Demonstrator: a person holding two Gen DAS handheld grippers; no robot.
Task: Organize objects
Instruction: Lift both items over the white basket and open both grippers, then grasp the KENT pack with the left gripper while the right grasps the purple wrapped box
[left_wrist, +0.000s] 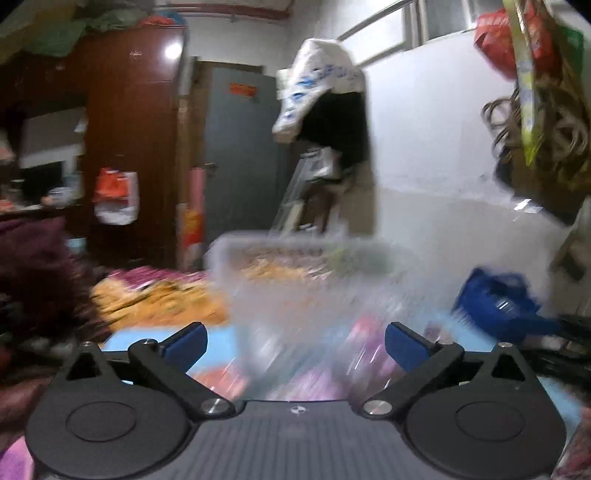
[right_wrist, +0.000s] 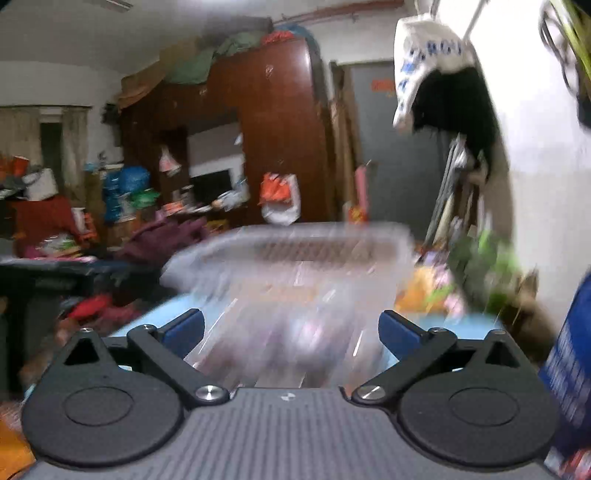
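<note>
- Cluttered bedroom, dim and motion-blurred in both wrist views; bed surface with a light blue sheet and bright patterned bedding serves as the work surface.
- Clear plastic bin: translucent, open-topped, lying on the bed straight ahead of both grippers; same bin in the right wrist view; colourful contents show through its wall, too smeared to identify.
- Left gripper: blue pads spread fully apart; nothing pinched; the bin's near wall sits in the gap, contact with the pads not discernible.
- Right gripper: jaws likewise wide apart; holding nothing; near wall of the bin in front of and between the pads, no clamping visible.
- Neighbours: blue bag just right of the bin; purple bundle of cloth at left; green leafy item near the bin's far right corner; brown wardrobe, grey door and hanging white bag behind.
- Risks, as judgement: soft uneven bedding may let the unheld bin tip or slide; thin slick walls may flex or slip if regripped on one side only; heavy blur suggests quick movement, so a misjudged approach could knock the bin; crowding by the blue bag could snag a jaw.
</note>
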